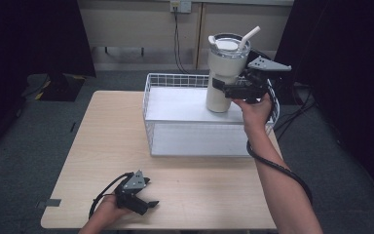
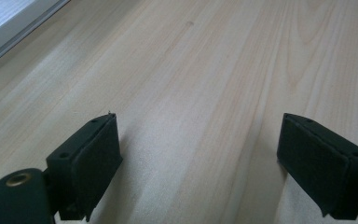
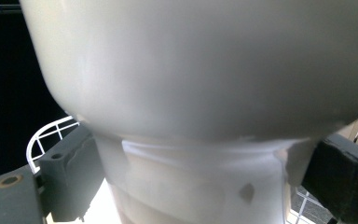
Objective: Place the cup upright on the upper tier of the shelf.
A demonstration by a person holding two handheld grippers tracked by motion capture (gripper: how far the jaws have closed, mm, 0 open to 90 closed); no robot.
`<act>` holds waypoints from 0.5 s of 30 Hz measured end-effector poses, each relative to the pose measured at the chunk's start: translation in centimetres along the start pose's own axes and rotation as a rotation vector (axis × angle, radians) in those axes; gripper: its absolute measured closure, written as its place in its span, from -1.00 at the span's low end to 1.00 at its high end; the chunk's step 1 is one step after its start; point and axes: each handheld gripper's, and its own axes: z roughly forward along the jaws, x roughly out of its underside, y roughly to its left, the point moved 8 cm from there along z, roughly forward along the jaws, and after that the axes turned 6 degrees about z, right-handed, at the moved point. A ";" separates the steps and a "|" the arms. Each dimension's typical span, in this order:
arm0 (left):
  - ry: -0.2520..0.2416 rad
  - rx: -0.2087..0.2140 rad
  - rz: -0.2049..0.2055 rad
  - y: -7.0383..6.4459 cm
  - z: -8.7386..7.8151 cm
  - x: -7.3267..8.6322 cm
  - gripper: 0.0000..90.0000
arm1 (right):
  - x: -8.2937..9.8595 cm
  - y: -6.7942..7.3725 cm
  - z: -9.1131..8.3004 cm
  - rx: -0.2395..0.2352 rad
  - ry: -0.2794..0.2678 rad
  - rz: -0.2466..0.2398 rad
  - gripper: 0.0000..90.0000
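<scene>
A tall cream-white tumbler (image 1: 226,63) with a lid and a white straw stands upright over the upper white surface of a wire rack (image 1: 175,80). My right gripper (image 1: 222,87) is shut on its narrow lower part, one jaw on each side. Whether the base touches the surface I cannot tell. Up close, the tumbler (image 3: 200,70) bulges wide above my right gripper (image 3: 205,182), whose pads (image 3: 72,175) press its sides. My left gripper (image 1: 148,196) lies low at the table's front left, open with nothing in it. Its view shows my left gripper (image 2: 200,154) over bare wood.
The light wooden table (image 1: 112,146) has free room in front of the rack and to its left. The white rack's edge (image 2: 14,32) shows far off. Dark curtains flank the scene, and cables hang from a wall socket (image 1: 180,6) behind.
</scene>
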 end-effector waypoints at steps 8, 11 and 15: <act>0.000 0.000 0.000 0.0 0.0 0.0 -0.72 | 0.2 -0.1 0.2 0.011 0.008 -0.008 -0.79; 0.000 0.000 0.001 0.0 0.0 0.0 -0.72 | 0.4 -0.2 0.3 0.016 0.007 -0.009 -0.79; 0.000 0.000 0.000 0.0 0.0 0.0 -0.72 | 0.7 -0.3 0.3 0.016 0.009 -0.005 -0.79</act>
